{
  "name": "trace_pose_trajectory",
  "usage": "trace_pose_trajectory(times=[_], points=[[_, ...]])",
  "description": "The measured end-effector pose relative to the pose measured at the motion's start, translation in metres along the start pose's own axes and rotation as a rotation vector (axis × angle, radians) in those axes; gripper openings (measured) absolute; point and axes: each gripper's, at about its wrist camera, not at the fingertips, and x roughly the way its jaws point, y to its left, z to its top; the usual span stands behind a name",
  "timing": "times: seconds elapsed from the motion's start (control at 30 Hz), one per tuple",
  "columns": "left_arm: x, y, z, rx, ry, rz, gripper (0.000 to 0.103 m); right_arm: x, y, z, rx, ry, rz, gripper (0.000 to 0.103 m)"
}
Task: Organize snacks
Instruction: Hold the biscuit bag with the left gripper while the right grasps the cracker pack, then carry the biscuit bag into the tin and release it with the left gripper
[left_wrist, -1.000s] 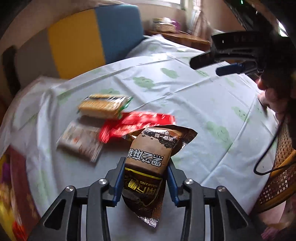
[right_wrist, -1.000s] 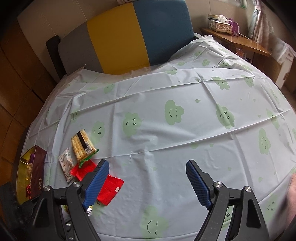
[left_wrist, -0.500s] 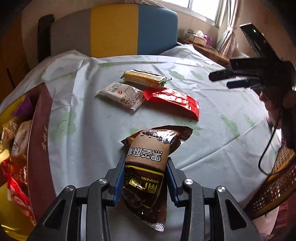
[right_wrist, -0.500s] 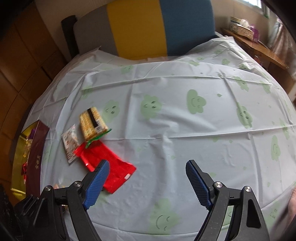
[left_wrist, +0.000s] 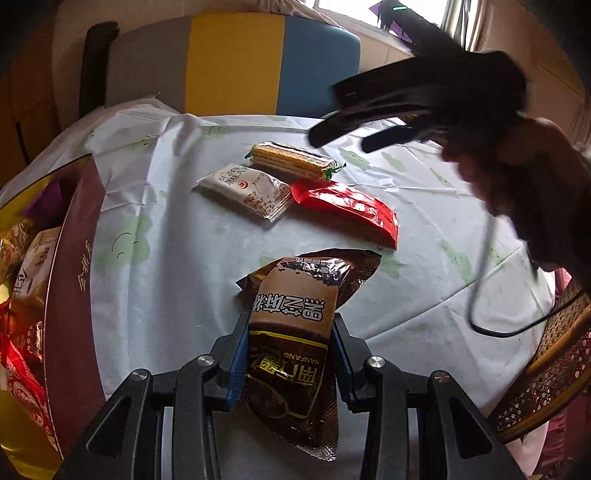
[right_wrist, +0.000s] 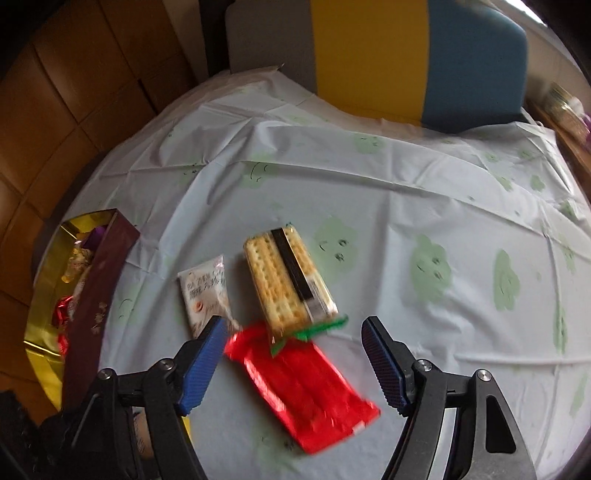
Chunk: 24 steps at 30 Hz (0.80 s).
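My left gripper (left_wrist: 290, 332) is shut on a brown snack packet (left_wrist: 295, 332) and holds it above the table near its front edge. Beyond it lie a red packet (left_wrist: 347, 210), a white packet (left_wrist: 247, 190) and a cracker pack (left_wrist: 291, 160). My right gripper (right_wrist: 295, 343) is open and empty, hovering over the red packet (right_wrist: 306, 387), with the cracker pack (right_wrist: 288, 280) and white packet (right_wrist: 205, 291) just ahead. It also shows in the left wrist view (left_wrist: 373, 129), held above the far packets.
A maroon and gold snack box (left_wrist: 70, 295) with several wrapped snacks stands open at the table's left edge, also in the right wrist view (right_wrist: 99, 295). A grey, yellow and blue chair back (left_wrist: 236, 62) is behind the table. A wicker chair (left_wrist: 546, 387) is at right.
My left gripper has carried the brown packet left, toward the snack box. My right gripper has moved left and down over the red packet and crackers.
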Motion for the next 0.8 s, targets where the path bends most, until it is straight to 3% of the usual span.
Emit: trace_pose_trajectory(times=[0.2,0.23,0.27,0.3,0.47,0.57,0.8], points=[[0.001,0.005,-0.002,-0.034,-0.002,-0.018,0.04,0.039,0.005,0.017,-0.04,0.072,-0.002,0.075],[0.001,0.005,-0.002,-0.035,-0.004,-0.017,0.04,0.044,0.007,0.018,-0.058,0.077,-0.028,0.072],[0.001,0.004,-0.003,-0.035,-0.005,-0.016,0.04,0.047,0.009,0.018,-0.075,0.081,-0.049,0.054],[0.001,0.004,-0.003,-0.034,-0.006,-0.013,0.04,0.048,0.01,0.017,-0.085,0.08,-0.059,0.054],[0.0,0.001,-0.004,-0.029,-0.008,-0.005,0.04,0.023,0.007,0.017,-0.062,0.006,-0.09,0.051],[0.002,0.0,-0.004,-0.026,-0.008,0.001,0.04,-0.003,0.005,0.01,-0.053,-0.027,-0.064,0.051],[0.001,0.005,0.002,-0.06,0.009,0.002,0.035,-0.037,0.02,-0.053,-0.111,-0.002,0.031,0.051]])
